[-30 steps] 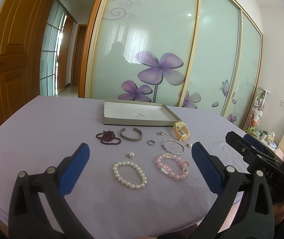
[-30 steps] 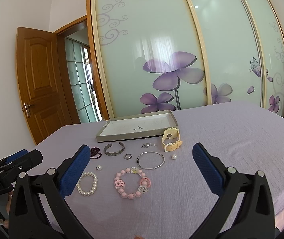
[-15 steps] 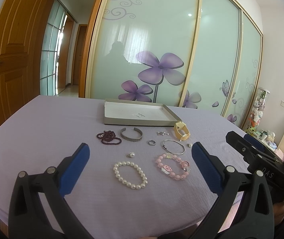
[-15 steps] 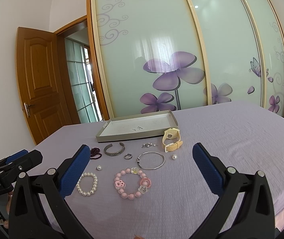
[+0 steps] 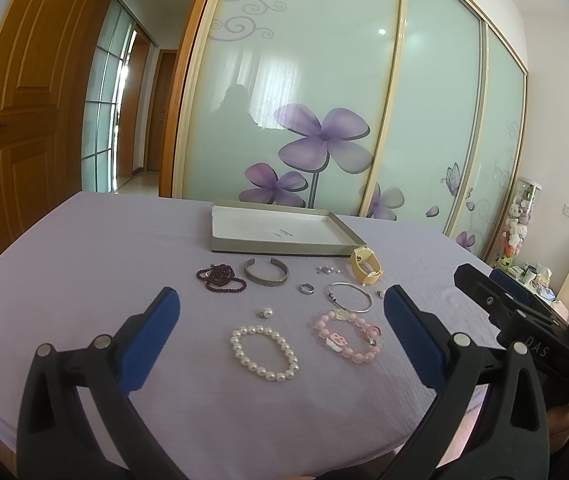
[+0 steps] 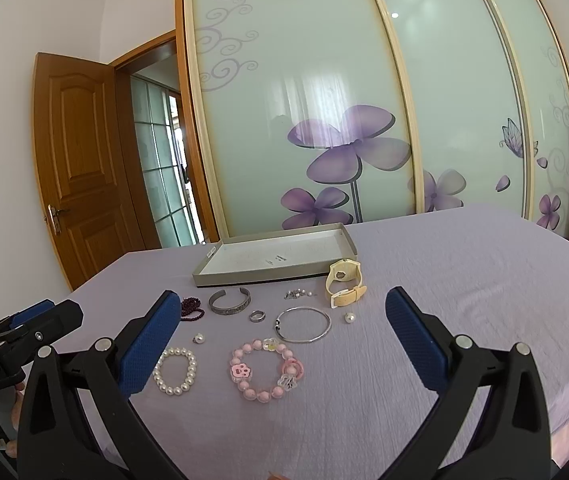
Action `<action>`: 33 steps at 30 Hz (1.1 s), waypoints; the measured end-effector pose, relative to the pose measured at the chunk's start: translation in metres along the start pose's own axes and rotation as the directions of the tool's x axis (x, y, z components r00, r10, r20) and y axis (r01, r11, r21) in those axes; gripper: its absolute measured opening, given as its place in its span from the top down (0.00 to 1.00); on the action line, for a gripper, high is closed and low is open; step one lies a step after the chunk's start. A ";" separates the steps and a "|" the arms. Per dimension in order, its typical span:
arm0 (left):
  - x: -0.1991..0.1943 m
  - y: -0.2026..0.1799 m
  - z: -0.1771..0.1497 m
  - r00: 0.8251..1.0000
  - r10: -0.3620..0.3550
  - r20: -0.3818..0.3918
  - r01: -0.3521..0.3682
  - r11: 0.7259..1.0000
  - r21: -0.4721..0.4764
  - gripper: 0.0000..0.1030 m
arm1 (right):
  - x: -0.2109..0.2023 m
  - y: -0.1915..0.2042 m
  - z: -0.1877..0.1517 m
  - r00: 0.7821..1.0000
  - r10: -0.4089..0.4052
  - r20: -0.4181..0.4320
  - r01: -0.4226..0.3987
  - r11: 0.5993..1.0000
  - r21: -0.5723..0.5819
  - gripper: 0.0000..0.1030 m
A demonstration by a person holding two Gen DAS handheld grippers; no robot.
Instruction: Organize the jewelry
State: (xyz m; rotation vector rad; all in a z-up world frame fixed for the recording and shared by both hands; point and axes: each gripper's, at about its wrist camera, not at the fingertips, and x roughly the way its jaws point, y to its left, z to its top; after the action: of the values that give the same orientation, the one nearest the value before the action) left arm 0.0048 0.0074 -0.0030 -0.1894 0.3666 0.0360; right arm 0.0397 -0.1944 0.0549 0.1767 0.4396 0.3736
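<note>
Lilac, faintly crinkled bedspread (image 5: 84,264). Grey tray (image 5: 276,247) with white inside. White pearl bracelet (image 5: 264,353); pink bead bracelet (image 5: 348,334) with clear charms; dark maroon bead string (image 5: 220,277); silver patterned cuff (image 5: 266,271), silver ring (image 5: 306,288) and thin silver bangle (image 5: 350,297); cream-yellow watch (image 5: 365,267). Pale green glass doors (image 5: 304,80) printed with purple flowers and grey swirls. Orange-brown wooden door (image 5: 32,112). Blue pads (image 5: 152,332) on black frames.

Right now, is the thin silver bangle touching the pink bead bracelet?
Apart. In the right wrist view, a strip of purple cloth shows between the thin silver bangle and the pink bead bracelet; the left wrist view is less clear.
</note>
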 end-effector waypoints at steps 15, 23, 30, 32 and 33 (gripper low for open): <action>0.000 0.000 0.000 1.000 0.000 0.000 0.000 1.000 -0.001 0.02 | 0.000 0.001 0.000 1.000 -0.001 -0.001 0.001 1.000 -0.001 0.01; 0.000 0.001 0.000 1.000 0.000 0.000 0.000 1.000 -0.002 0.02 | 0.000 0.000 0.000 1.000 0.000 -0.003 0.000 1.000 0.001 0.01; 0.000 0.000 0.000 1.000 0.001 -0.001 -0.001 1.000 -0.001 0.02 | 0.002 0.002 -0.002 1.000 -0.002 -0.007 0.002 1.000 0.002 0.01; 0.000 0.001 0.000 1.000 0.002 -0.002 -0.002 1.000 -0.003 0.02 | 0.002 0.002 -0.003 1.000 -0.002 -0.009 0.002 1.000 0.002 0.01; 0.001 0.007 -0.002 1.000 0.003 -0.003 -0.004 1.000 -0.004 0.02 | 0.003 0.003 -0.003 1.000 -0.003 -0.010 0.003 1.000 0.002 0.01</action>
State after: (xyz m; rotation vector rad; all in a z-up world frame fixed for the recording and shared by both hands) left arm 0.0048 0.0136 -0.0061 -0.1925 0.3704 0.0398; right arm 0.0402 -0.1898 0.0523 0.1758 0.4500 0.3717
